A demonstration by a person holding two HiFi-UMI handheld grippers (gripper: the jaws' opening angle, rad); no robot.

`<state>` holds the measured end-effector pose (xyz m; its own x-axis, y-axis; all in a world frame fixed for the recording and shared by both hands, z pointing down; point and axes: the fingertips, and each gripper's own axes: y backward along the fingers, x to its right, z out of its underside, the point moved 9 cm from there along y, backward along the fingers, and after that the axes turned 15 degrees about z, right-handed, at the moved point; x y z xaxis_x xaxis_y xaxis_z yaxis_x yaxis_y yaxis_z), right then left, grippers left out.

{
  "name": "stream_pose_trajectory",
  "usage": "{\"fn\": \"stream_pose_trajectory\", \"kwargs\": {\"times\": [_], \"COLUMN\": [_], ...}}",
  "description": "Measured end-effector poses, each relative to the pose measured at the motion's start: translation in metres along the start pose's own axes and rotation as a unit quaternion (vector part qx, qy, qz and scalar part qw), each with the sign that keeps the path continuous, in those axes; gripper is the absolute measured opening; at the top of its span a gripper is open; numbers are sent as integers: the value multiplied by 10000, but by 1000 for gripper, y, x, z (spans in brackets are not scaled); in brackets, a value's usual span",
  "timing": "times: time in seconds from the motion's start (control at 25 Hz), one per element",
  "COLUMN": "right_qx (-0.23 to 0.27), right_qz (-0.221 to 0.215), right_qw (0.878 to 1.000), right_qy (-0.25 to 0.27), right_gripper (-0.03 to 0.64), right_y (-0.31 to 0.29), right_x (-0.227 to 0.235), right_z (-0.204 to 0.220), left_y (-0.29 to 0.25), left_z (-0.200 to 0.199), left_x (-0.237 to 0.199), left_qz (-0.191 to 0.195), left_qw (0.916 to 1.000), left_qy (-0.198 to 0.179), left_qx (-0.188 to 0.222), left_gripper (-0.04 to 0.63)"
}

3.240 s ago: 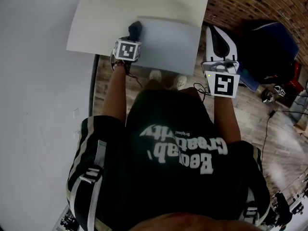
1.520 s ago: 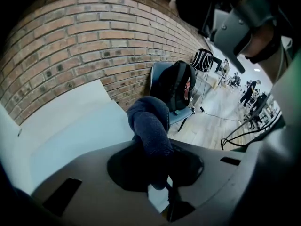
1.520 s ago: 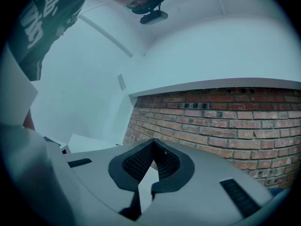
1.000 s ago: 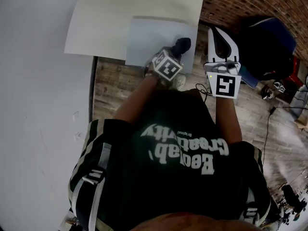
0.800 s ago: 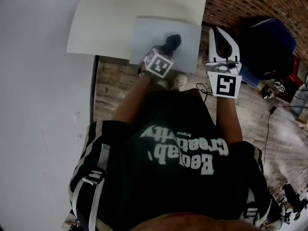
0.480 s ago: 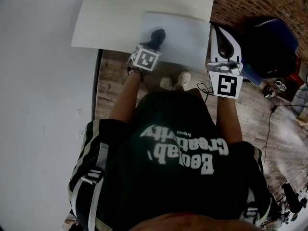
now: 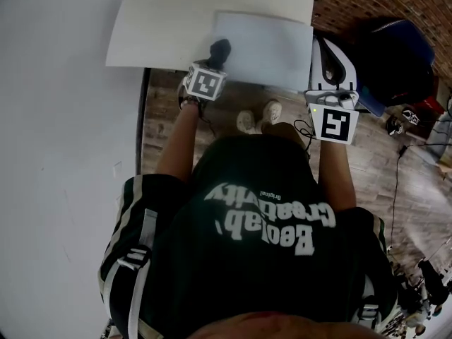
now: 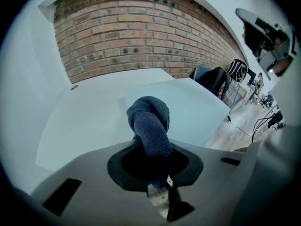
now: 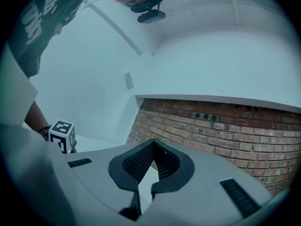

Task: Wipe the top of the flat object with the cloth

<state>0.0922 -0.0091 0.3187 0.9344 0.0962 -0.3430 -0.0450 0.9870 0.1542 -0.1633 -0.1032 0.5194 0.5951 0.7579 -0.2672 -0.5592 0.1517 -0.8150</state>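
Note:
The flat object [image 7: 268, 41] is a pale blue-grey sheet lying on the white table [image 7: 169, 20], at its near right part. My left gripper [image 7: 215, 61] is shut on a dark blue-grey cloth [image 7: 219, 49]. The bunched cloth presses on the sheet's near left edge. In the left gripper view the cloth [image 8: 149, 124] sticks out of the left gripper [image 8: 154, 160] over the sheet [image 8: 193, 109]. My right gripper [image 7: 320, 44] hovers off the table's right side, shut and empty. In its own view the right gripper [image 9: 153, 146] points up at a brick wall.
A brick wall [image 8: 141, 36] stands behind the table. A dark blue bag or chair [image 7: 395, 55] sits on the wooden floor [image 7: 395, 182] to the right, with cables [image 7: 392, 189] trailing nearby. The person's shoes [image 7: 258, 117] show by the table's near edge. A white wall [image 7: 56, 154] runs along the left.
The left gripper has dragged the cloth from the sheet's near right part leftward to its near left edge. The right gripper has stayed in place.

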Motion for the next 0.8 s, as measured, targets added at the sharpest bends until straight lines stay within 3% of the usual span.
{"fn": "stream_pose_trajectory", "kwargs": {"times": [0.4,0.8], "right_qx": [23,-156], "right_qz": [45,164], "right_qw": [9999,9993], "right_qy": [125,313], "right_gripper": [-9,-9], "right_y": [26,49], "right_x": [12,74], "right_z": [1,13], "left_y": [-16,-64], "left_z": [-9,-45], "left_x": [35,116], "left_qz": [176,609], "left_qw": [9994,9960], "left_qy": [-287,-623], "left_qx": [-119,-186], "left_gripper": [71,71]}}
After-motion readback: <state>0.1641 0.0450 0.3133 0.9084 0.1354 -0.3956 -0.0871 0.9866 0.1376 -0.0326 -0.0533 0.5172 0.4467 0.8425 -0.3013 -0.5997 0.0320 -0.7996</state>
